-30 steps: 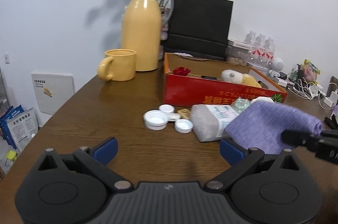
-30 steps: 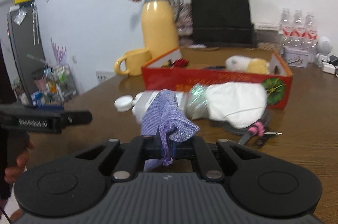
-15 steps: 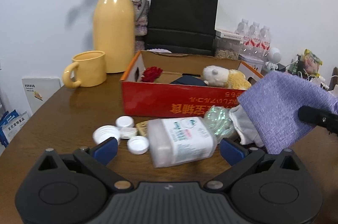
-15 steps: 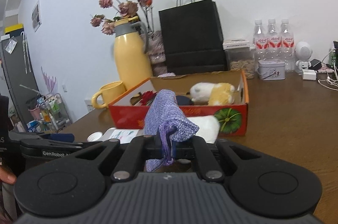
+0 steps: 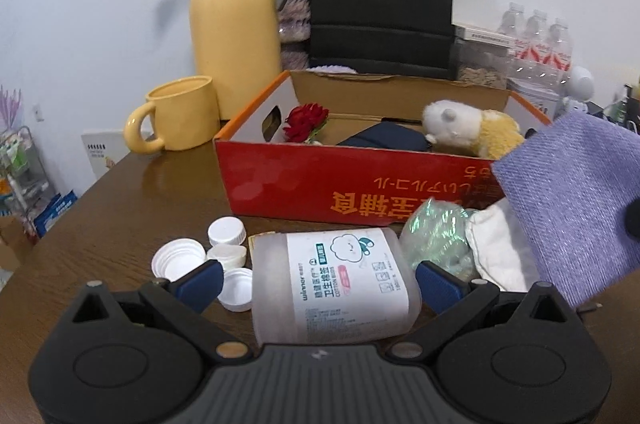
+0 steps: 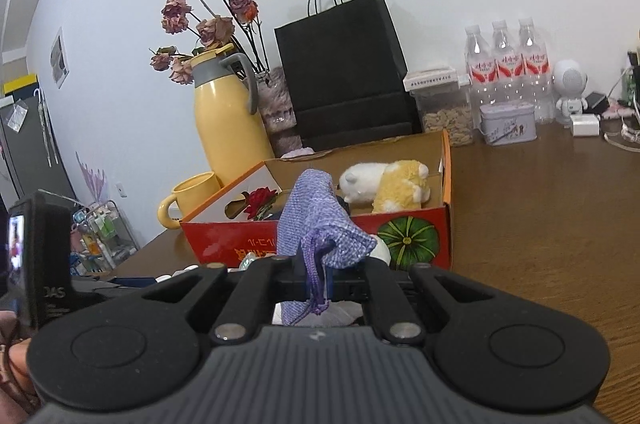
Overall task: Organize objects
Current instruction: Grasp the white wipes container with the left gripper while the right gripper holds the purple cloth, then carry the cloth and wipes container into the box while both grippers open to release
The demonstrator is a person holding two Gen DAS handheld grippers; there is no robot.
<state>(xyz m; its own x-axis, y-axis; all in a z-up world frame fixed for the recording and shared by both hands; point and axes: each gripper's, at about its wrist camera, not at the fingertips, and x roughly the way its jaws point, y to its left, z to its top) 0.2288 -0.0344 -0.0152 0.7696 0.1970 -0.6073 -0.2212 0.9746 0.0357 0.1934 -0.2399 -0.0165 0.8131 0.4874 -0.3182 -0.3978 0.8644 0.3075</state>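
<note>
My left gripper [image 5: 318, 274] stands wide open around the frosted plastic cotton-swab jar [image 5: 334, 284] lying on the brown wooden table [image 5: 120, 207]; a second ago the jar lay farther ahead. Its label reads "winner" and "COTTON BUDS". My right gripper [image 6: 320, 280] is clamped on the purple knitted drawstring pouch [image 6: 316, 224], raised before the red cardboard box [image 6: 320, 236], which looms closer now.
</note>
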